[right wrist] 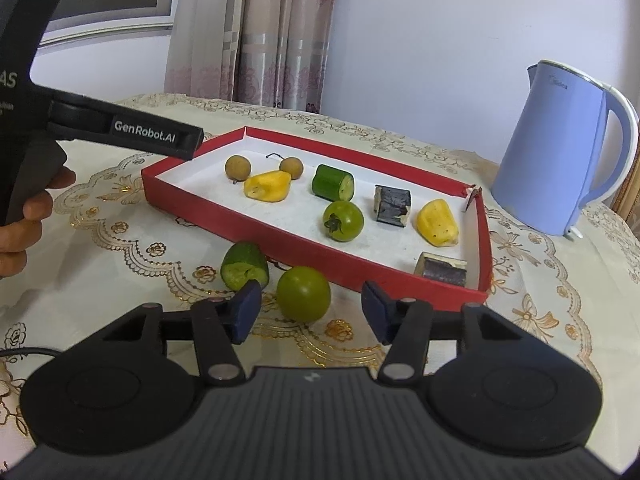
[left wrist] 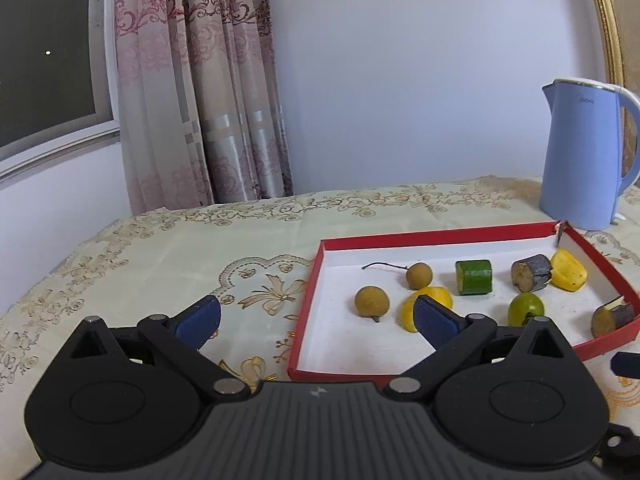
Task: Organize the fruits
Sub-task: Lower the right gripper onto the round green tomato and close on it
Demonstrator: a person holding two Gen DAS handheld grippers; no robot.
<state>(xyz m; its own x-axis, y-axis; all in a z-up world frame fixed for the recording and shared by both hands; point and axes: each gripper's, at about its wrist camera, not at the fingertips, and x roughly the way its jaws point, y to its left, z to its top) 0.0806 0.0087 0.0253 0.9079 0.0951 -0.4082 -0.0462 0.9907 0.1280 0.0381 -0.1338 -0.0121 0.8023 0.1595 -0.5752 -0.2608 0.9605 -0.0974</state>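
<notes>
A red tray (right wrist: pixel 256 224) with a white floor holds two brown longans (right wrist: pixel 238 168), two yellow pieces (right wrist: pixel 267 187), a cucumber chunk (right wrist: pixel 333 182), a green tomato (right wrist: pixel 343 220) and two dark chunks (right wrist: pixel 393 205). On the cloth in front of the tray lie a cucumber piece (right wrist: pixel 245 266) and a green round fruit (right wrist: pixel 303 293). My right gripper (right wrist: pixel 311 312) is open and empty, with the green fruit just ahead between its fingers. My left gripper (left wrist: pixel 316 320) is open and empty, hovering over the tray's left edge (left wrist: pixel 310 300); it also shows in the right wrist view (right wrist: pixel 176 138).
A light blue electric kettle (right wrist: pixel 556 148) stands behind the tray at the right. The table wears a cream embroidered cloth (left wrist: pixel 160 248). A curtain (left wrist: pixel 200 80) and a window are behind the table's far left edge. A gold frame (left wrist: pixel 608 20) stands at the far right.
</notes>
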